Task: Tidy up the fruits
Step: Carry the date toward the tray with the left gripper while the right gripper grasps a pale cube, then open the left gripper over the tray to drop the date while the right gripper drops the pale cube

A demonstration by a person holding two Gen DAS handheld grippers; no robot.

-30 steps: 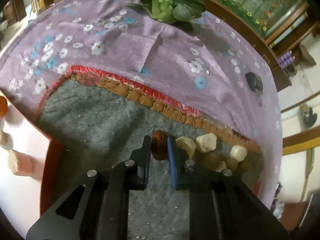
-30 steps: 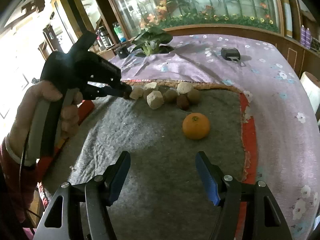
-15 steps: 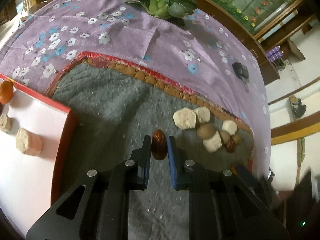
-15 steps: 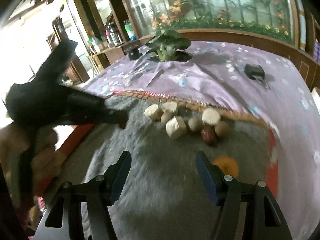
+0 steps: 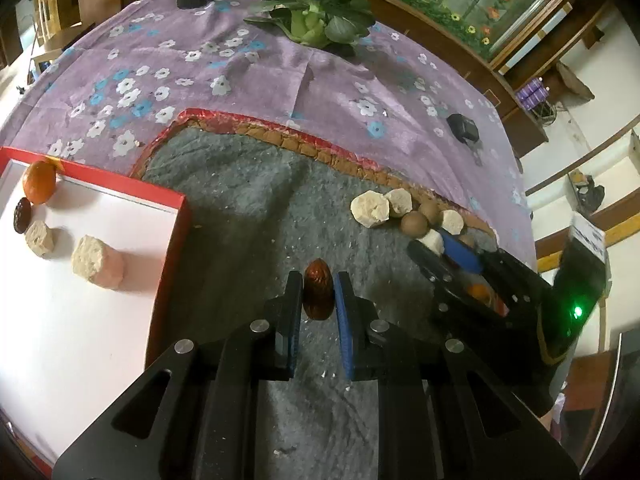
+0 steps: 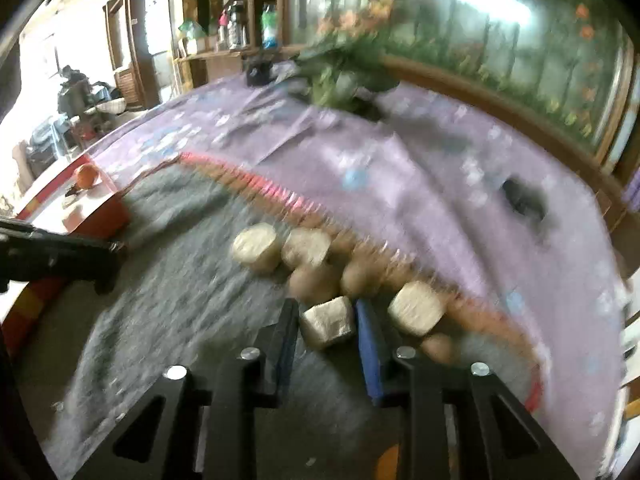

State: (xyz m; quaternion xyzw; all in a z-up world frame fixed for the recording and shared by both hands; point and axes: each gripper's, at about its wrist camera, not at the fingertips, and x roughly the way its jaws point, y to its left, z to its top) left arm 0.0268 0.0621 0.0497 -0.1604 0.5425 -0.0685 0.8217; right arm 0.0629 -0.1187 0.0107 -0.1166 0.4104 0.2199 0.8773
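My left gripper (image 5: 318,296) is shut on a glossy red-brown date (image 5: 318,293) and holds it above the grey mat, right of the red-rimmed white tray (image 5: 176,216). The tray holds an orange (image 5: 39,181), a dark date (image 5: 21,215) and two pale chunks (image 5: 98,262). My right gripper (image 6: 327,326) has its jaws around a pale cube-shaped chunk (image 6: 328,322) in the fruit pile (image 6: 304,256) at the mat's far edge; the jaws look close to it, the view is blurred. It also shows in the left wrist view (image 5: 444,250).
A grey felt mat (image 5: 248,208) with a red-brown border lies on a purple flowered tablecloth (image 5: 240,80). A leafy green plant (image 5: 316,16) and small black objects (image 5: 463,128) sit on the cloth. An orange (image 6: 386,462) lies low under my right gripper.
My left gripper has carried the date back toward the tray. My right gripper has moved forward to the fruit pile and narrowed its jaws around a pale chunk.
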